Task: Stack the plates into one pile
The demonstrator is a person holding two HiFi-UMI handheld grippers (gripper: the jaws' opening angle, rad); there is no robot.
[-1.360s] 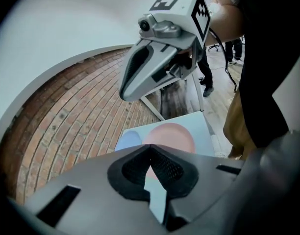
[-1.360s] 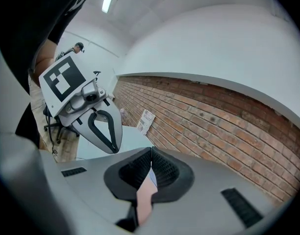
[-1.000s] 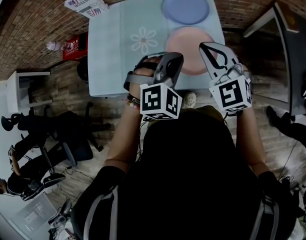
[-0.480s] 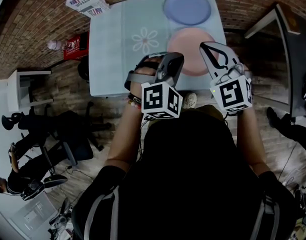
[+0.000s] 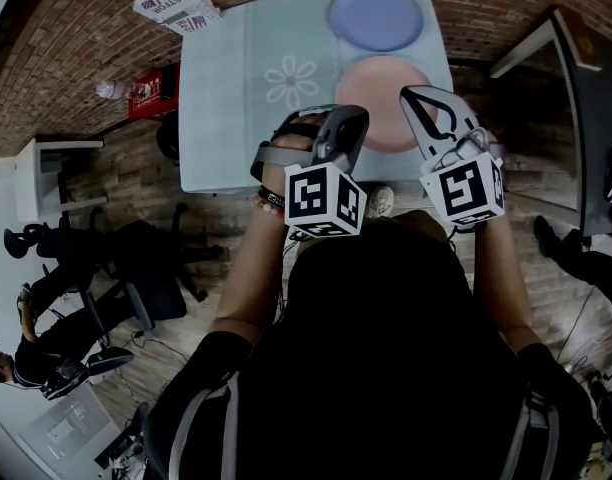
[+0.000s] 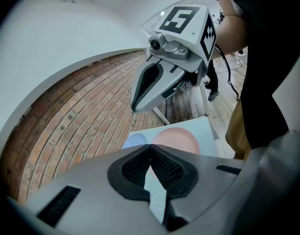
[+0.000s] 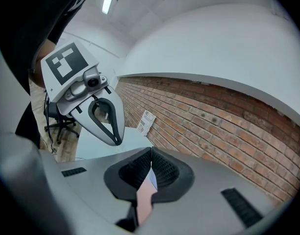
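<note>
A blue plate [image 5: 374,16] lies at the far end of the pale blue table [image 5: 221,118], and a pink plate [image 5: 378,80] lies just nearer, side by side with it and apart. Both grippers hang in the air over the table's near edge, in front of the person. My left gripper [image 5: 348,118] is shut and empty, its tip over the pink plate's left rim. My right gripper [image 5: 426,98] is shut too, holding nothing, beside the pink plate's right rim. In the left gripper view the pink plate [image 6: 177,140] and blue plate [image 6: 135,141] show beyond the shut jaws.
A flower print [image 5: 289,80] marks the table's middle. A newspaper [image 5: 173,3] and a red pack [image 5: 149,94] lie on the brick floor to the left. A small white table [image 5: 46,173], office chairs [image 5: 136,258], a seated person [image 5: 36,358] and a dark desk [image 5: 586,108] surround.
</note>
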